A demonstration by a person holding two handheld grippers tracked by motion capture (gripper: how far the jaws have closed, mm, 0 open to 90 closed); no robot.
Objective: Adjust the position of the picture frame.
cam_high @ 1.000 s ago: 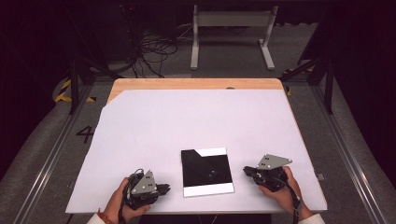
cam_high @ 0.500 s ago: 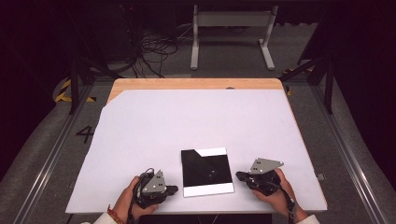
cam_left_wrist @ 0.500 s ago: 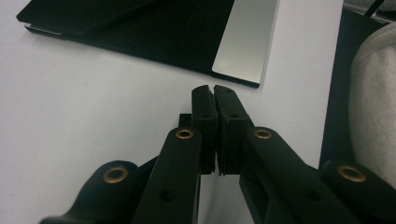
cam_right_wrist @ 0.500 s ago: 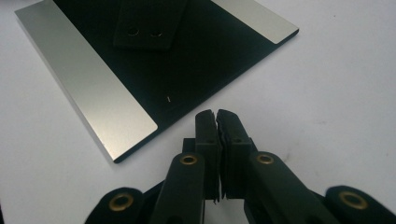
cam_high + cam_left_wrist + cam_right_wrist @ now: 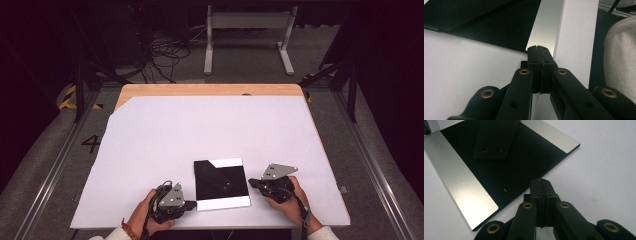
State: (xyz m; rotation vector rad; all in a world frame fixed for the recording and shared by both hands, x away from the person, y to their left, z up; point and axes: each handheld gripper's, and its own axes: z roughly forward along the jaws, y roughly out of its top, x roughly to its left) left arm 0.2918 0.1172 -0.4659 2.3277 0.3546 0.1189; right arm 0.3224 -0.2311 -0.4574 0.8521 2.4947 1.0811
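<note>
Hands low, hand-held grippers flanking black panel (image 5: 221,181), jaws closed

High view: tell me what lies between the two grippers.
In the high view, the black square panel with pale edge strips lies flat between the left gripper and right gripper.

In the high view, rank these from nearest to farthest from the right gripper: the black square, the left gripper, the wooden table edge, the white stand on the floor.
From the right gripper:
1. Black square, just beside it, toward the left.
2. Left gripper, across the square, at the near table edge.
3. Wooden table edge, at the far side.
4. White stand, on the floor beyond the table.
</note>
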